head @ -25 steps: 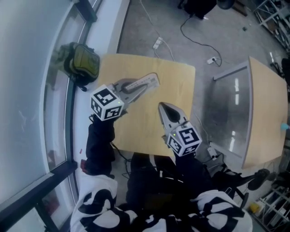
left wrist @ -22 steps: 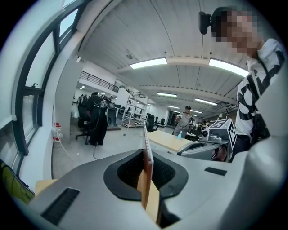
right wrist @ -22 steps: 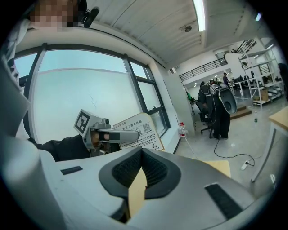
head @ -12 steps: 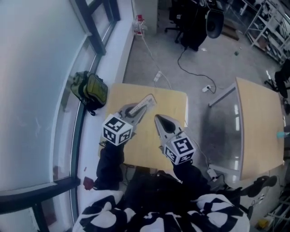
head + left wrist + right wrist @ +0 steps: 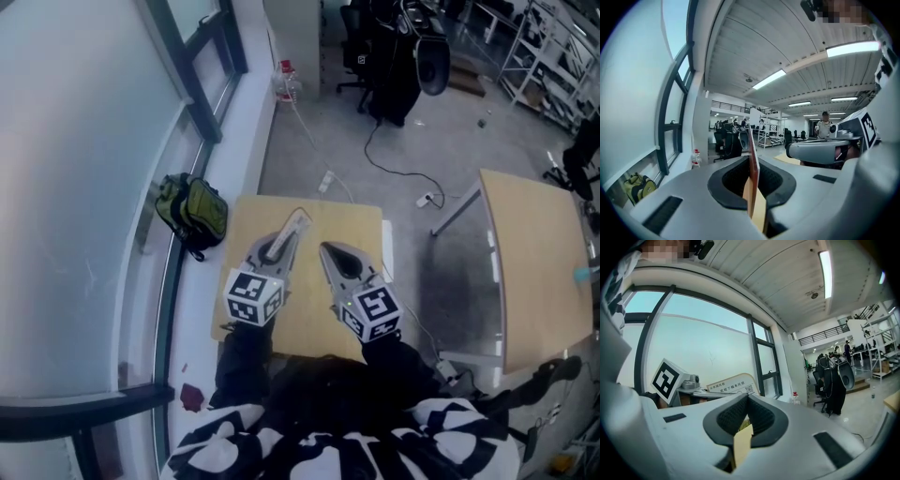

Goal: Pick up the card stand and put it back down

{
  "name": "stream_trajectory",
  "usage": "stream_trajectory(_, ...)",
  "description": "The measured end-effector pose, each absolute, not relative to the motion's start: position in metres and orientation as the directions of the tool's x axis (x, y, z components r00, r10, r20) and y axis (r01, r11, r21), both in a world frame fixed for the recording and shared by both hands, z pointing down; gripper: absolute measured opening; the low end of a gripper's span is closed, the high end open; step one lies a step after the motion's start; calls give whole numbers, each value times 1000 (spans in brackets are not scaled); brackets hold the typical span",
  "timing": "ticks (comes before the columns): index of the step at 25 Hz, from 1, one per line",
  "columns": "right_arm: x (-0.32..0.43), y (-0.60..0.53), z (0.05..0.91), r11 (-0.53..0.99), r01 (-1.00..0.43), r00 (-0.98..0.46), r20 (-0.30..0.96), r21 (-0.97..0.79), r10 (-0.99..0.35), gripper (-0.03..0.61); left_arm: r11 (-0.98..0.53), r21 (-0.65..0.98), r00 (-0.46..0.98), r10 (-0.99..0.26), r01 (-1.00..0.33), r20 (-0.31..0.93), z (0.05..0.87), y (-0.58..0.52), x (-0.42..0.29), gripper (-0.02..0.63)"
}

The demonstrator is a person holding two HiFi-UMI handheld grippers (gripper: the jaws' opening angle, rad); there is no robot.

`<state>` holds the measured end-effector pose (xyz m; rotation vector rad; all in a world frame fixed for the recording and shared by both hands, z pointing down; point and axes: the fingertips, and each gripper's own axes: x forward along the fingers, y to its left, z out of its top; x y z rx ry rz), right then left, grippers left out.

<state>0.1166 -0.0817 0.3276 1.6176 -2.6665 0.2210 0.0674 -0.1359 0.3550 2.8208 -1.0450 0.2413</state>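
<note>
Office floor and tan worktop (image 5: 361, 225) sit below us. Left gripper (image 5: 753, 160) fingers (image 5: 733, 178) pinch the card stand (image 5: 752, 143) edge-on. We judge the thin panel needs that squeeze. It seems lifted off the worktop. Right gripper (image 5: 747, 401) fingers (image 5: 726, 416) are closed on nothing, parked alongside.

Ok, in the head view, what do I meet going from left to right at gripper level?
green backpack → left gripper, the card stand in its jaws → right gripper → second table
</note>
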Motion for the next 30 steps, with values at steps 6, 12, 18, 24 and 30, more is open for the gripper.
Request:
stream_trajectory(6,126,-82,322,415,-904,-423,78,-103,-903,11,-697,27,692,-706,-717,148,344,-130,63,18)
stream_trajectory(12,136,-84,324,361,-927,-369,83,-101,-926,11,-656,20,656,-752,-754,63,331,-128,56,18)
stream_trajectory(18,146,-84,322,324,-941,-332,76,-97,-940,11,-598,-11,599,-801,-801,-13,310,-125,57,18)
stream_trajectory(24,150,-83,322,305,-947,-312,73,-98,-947,11,-575,-7,575,-818,-818,-25,309,-123,55,18)
stream_trajectory(30,150,-81,324,312,-945,-320,76,-101,-944,11,-576,-12,576,-817,-818,-23,308,-120,57,18)
